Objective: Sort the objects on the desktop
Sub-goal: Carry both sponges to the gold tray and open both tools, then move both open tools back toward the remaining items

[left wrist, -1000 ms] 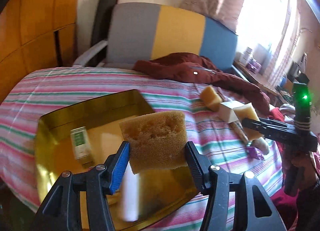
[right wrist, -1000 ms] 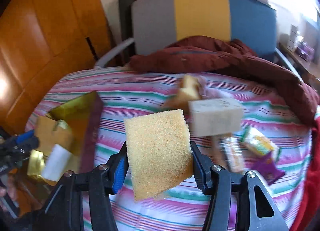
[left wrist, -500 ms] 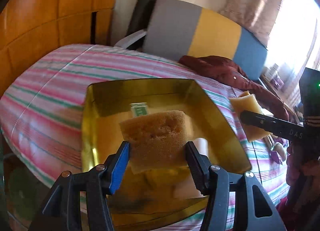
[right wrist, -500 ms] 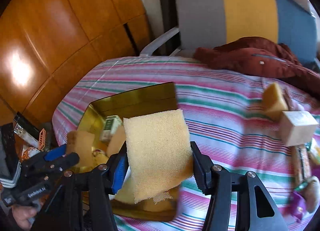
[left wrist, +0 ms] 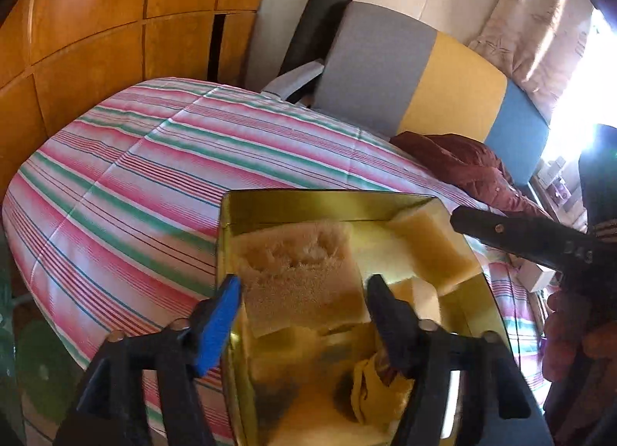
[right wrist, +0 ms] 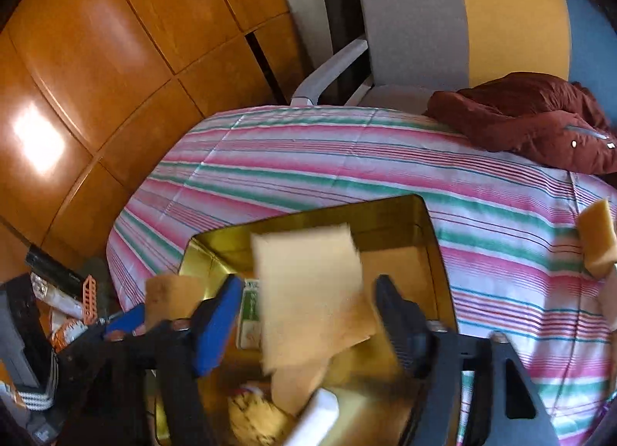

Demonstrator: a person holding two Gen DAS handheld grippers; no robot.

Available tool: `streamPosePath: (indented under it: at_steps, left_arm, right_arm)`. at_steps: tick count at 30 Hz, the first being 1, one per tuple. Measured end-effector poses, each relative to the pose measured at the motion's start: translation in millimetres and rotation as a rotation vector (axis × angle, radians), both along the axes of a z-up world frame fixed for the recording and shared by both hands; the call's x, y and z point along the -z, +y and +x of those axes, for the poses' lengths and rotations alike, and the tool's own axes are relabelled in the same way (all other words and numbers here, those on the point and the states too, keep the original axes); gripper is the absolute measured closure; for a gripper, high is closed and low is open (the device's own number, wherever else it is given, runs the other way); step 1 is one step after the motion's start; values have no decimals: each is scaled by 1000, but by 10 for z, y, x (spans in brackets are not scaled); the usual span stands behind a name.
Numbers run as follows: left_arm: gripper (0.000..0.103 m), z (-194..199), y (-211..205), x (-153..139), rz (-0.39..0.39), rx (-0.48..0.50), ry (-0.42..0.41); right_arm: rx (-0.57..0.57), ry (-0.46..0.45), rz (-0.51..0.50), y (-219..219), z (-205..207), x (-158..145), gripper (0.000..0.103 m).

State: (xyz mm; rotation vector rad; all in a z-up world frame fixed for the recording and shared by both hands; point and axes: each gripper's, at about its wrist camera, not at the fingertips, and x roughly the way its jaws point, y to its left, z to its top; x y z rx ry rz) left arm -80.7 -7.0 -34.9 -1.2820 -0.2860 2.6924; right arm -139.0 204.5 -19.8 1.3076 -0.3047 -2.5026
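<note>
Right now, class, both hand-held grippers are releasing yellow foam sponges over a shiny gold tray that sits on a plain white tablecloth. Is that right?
Not quite: the tablecloth is striped pink, green and white, not plain white, as the right wrist view shows. The rest holds: both hand-held grippers, left and right, are opening around yellow foam sponges over the shiny gold tray.

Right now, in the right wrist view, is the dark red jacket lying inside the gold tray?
No, the dark red jacket lies on the striped tablecloth, apart from the gold tray.

Striped cloth [left wrist: 127, 191] covers the table w/ gold tin [right wrist: 435, 253] sitting on it, maroon jacket [right wrist: 532, 118] heaped at far edge, sponge piece [right wrist: 597, 237] nearby.
</note>
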Motion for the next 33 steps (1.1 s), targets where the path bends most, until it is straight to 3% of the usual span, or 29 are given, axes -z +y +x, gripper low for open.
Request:
streamPosePath:
  at_steps: [1,7,13,33]
  left_arm:
    - [22,17,-4,-4,-8,-2,4]
    - [21,79,-27,20,-32,-3,16]
    - [21,250,65,-38,-62,18,51]
    - [23,615,385,-195,-52,96,84]
  right_arm:
    - [5,0,-14,-5,-9,0,9]
    - [19,-8,-25,0,47,38,8]
    - [43,12,54,104,329,68,6]
    - [241,62,188,1071,1312,4,3]
